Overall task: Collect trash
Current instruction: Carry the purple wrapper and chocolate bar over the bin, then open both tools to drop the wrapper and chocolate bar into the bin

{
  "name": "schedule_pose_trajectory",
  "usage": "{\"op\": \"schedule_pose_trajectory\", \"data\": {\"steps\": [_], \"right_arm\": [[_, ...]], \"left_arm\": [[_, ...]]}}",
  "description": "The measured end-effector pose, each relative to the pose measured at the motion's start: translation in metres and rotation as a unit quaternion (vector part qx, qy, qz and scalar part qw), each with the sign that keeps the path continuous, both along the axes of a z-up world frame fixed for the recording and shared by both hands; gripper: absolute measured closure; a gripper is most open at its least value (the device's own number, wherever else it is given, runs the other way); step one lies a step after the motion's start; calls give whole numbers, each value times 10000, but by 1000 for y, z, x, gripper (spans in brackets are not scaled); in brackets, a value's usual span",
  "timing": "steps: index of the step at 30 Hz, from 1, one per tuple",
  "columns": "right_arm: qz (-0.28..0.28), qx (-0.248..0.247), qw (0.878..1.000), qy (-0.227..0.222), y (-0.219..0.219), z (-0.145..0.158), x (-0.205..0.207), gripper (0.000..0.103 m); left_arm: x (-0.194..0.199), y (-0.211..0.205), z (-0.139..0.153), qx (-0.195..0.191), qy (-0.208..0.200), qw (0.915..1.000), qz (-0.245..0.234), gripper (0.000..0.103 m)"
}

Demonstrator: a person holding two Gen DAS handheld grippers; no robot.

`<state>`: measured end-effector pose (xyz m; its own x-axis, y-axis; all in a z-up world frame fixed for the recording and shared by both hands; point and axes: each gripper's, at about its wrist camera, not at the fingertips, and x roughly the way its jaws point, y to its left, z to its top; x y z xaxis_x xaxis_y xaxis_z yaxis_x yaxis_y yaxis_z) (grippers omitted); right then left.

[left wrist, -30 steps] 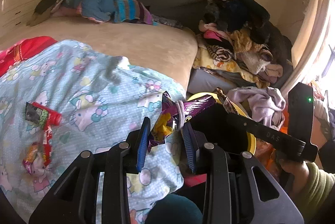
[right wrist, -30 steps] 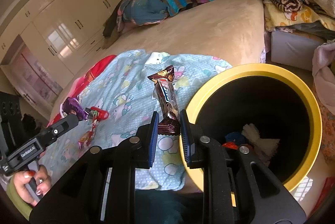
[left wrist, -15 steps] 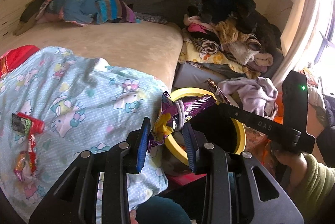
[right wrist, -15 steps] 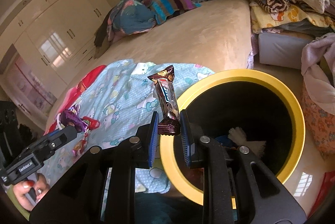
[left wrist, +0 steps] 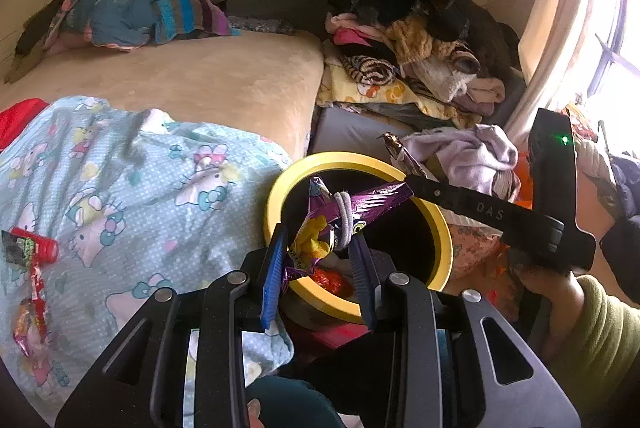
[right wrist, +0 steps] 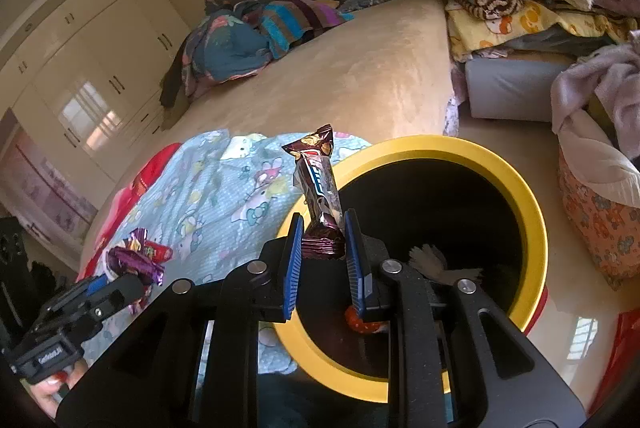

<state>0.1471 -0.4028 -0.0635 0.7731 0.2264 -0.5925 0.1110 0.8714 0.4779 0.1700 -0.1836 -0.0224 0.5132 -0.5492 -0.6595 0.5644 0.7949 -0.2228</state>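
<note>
My left gripper (left wrist: 318,248) is shut on a crumpled purple and yellow snack bag (left wrist: 360,200) with a white band round its middle. It hangs over the near rim of the yellow-rimmed black bin (left wrist: 352,160). My right gripper (right wrist: 322,240) is shut on the lower end of a brown chocolate bar wrapper (right wrist: 318,176), which stands upright above the bin's left rim (right wrist: 524,188). In the left wrist view the right gripper (left wrist: 412,184) reaches in from the right over the bin. The left gripper (right wrist: 120,280) with the snack bag (right wrist: 136,262) shows at the lower left of the right wrist view.
Red wrappers (left wrist: 36,252) lie on the light blue cartoon blanket (left wrist: 160,188) over the beige bed (left wrist: 200,80). White and red scraps (right wrist: 432,260) lie inside the bin. Piled clothes (left wrist: 420,48) and a floral basket (right wrist: 600,224) stand beyond the bin.
Both grippers have carried their wrappers sideways off the blanket toward the bin, and its opening now lies beneath them. Neither grip has changed.
</note>
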Motion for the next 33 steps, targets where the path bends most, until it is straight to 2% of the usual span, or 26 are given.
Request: {"op": "schedule_pose_trajectory", "data": {"steps": [22, 33], "right_arm": [[-507, 138, 9984, 225, -44, -24, -4, 86], [-638, 229, 9970, 369, -62, -39, -3, 86]], "left_arm": [[3, -62, -27, 329, 191, 9979, -531, 72], [17, -91, -55, 546, 454, 9949, -720, 71]]}}
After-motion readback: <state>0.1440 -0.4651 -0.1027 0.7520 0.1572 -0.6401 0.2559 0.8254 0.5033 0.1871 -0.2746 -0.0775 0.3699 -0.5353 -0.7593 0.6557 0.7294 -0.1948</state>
